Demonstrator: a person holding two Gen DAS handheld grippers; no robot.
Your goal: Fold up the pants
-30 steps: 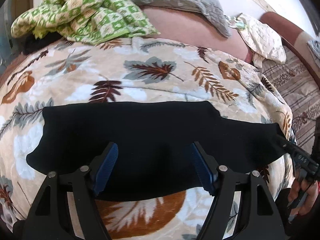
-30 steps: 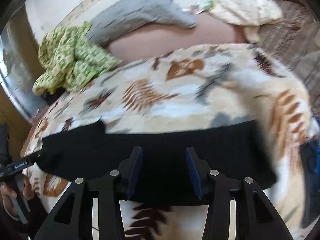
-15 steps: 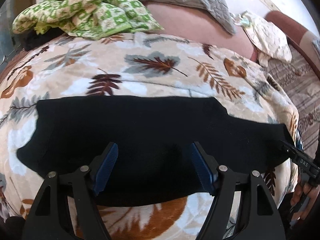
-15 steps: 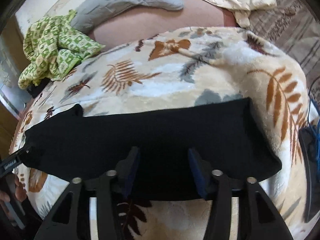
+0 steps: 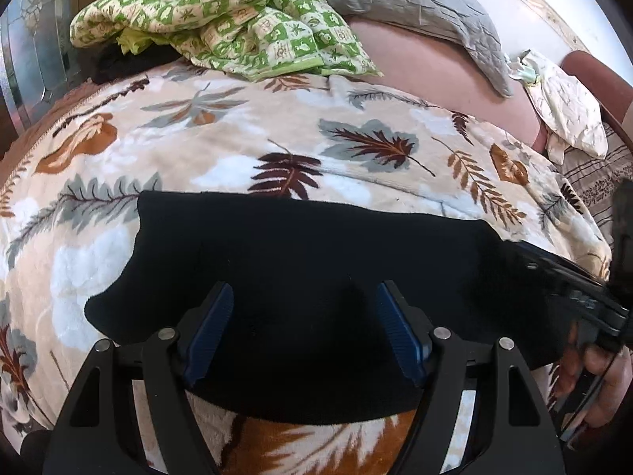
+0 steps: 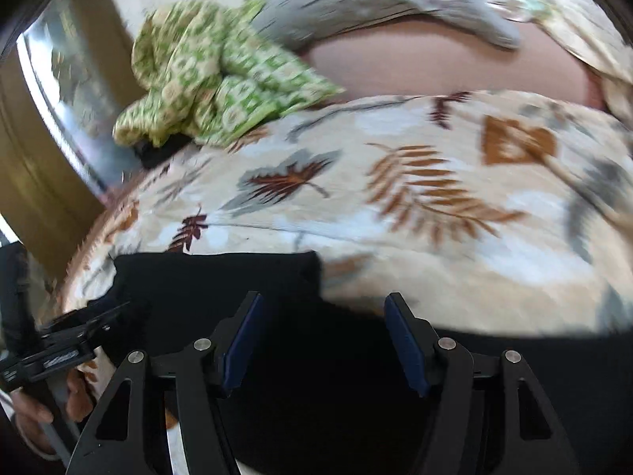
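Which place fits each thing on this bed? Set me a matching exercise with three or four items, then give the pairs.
Things:
1. black folded pants
2. green checked quilt
3. grey quilted pillow
4. cream crumpled cloth

Places, in the left wrist view:
A. far right edge of the bed
B. far left corner, bunched up
C. nearest, on the leaf-print blanket
D. far side, right of the green quilt

Pairs: 1-C, 2-B, 3-D, 4-A

No text reads clearly; the left claw [image 6: 114, 310] label is perhaps lettering, blurred.
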